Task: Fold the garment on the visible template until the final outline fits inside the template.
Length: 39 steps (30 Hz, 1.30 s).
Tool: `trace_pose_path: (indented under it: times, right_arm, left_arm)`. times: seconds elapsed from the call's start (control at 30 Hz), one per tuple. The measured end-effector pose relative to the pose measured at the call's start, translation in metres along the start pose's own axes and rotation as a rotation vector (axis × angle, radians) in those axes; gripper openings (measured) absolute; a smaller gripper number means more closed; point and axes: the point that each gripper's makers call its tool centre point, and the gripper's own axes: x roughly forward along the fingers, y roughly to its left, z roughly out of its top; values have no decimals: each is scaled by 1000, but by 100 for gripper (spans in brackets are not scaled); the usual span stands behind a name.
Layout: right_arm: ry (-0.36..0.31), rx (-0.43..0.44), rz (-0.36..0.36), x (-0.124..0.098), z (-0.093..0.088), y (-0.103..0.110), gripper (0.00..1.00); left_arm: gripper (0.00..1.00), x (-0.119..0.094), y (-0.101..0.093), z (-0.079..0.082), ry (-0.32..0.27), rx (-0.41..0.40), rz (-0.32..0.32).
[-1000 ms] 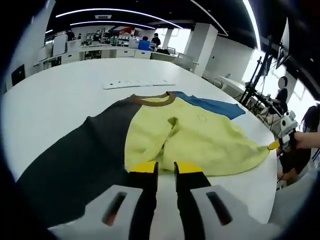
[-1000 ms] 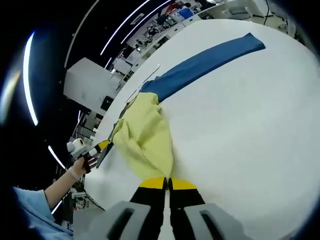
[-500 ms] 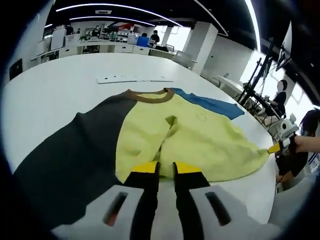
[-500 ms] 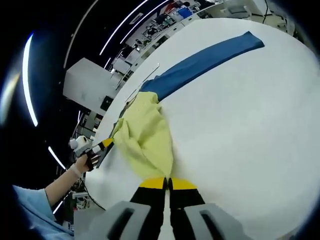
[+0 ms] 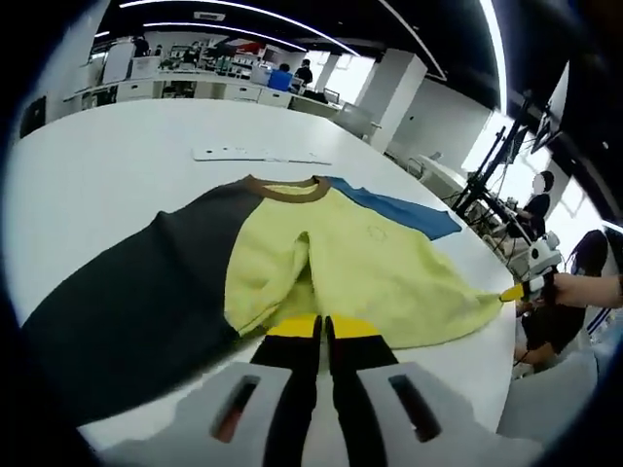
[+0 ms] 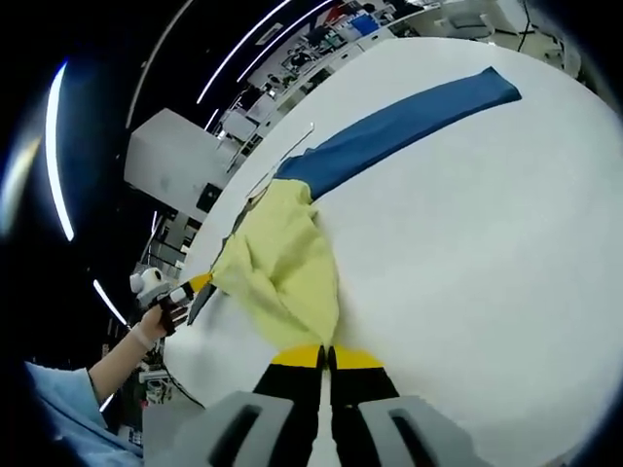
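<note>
Two claws were both clamped on the hem of the sweatshirt [image 5: 321,263]. Left claw [image 5: 322,327] had its yellow-tipped jaws pressed together over the near yellow edge, where the fabric bunched into a fold. Right claw [image 6: 326,356] had its jaws closed on the yellow corner of the same sweatshirt [image 6: 282,263]; it also came in from the right of the left gripper view [image 5: 513,291], pinching the far hem corner, held by a person's hand [image 5: 574,289]. Sweatshirt lay flat on the white table [image 5: 107,165]: yellow body, dark left sleeve [image 5: 127,302] spread toward the near left, blue right sleeve [image 6: 399,126] stretched out straight, brown collar [image 5: 285,187] at the far end. Beyond the collar, a white strip [image 5: 258,156] lay on the table. Further back, office desks.
</note>
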Motion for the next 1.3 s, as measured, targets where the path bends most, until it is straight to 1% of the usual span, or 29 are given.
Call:
trace_pose_path:
  times: [0.13,0.27,0.37,0.4,0.47,0.57,0.63,0.67,0.77,0.87,0.97,1.07,1.13,1.23,1.3]
  right_arm:
    - [2,-10,0,0,2,2,0]
    - [4,-21,3,-1,3,5,0]
    - [11,-32,8,-3,4,9,0]
    - [14,-37,11,-4,4,11,0]
    - [18,-46,20,-6,3,16,0]
    - [21,-54,29,-7,2,19,0]
    - [25,-58,32,-8,0,21,0]
    - [30,-60,33,-8,-2,21,0]
    - [62,-78,25,-8,-11,21,0]
    - [73,-90,25,-9,-17,21,0]
    - [83,-83,31,-10,-21,22,0]
    - [106,-99,21,-12,-28,21,0]
    - [119,-101,19,-11,-30,19,0]
    - [131,-105,12,-10,-33,16,0]
    - [140,-113,7,-10,-35,16,0]
  left_arm:
    - [0,-18,-4,-7,-2,-13,-4]
    - [0,-37,-9,-21,11,-9,-9]
    - [0,-53,-13,-36,44,-7,-13]
    - [0,-56,-13,-38,48,-6,-11]
    - [0,-67,-14,-46,61,-3,-6]
    - [0,-80,-17,-60,82,-34,-2]
    - [0,-88,-18,-73,108,-61,2]
    - [0,-92,-20,-81,132,-69,4]
    - [0,-99,-25,-98,161,-81,11]
    - [0,-105,-31,-110,177,-90,12]
    - [0,-111,-35,-123,212,-97,22]
    - [0,-116,-39,-132,234,-104,15]
    - [0,-119,-38,-139,258,-107,28]
    - [0,-121,-42,-145,270,-110,24]
    - [0,-122,-45,-148,278,-127,23]
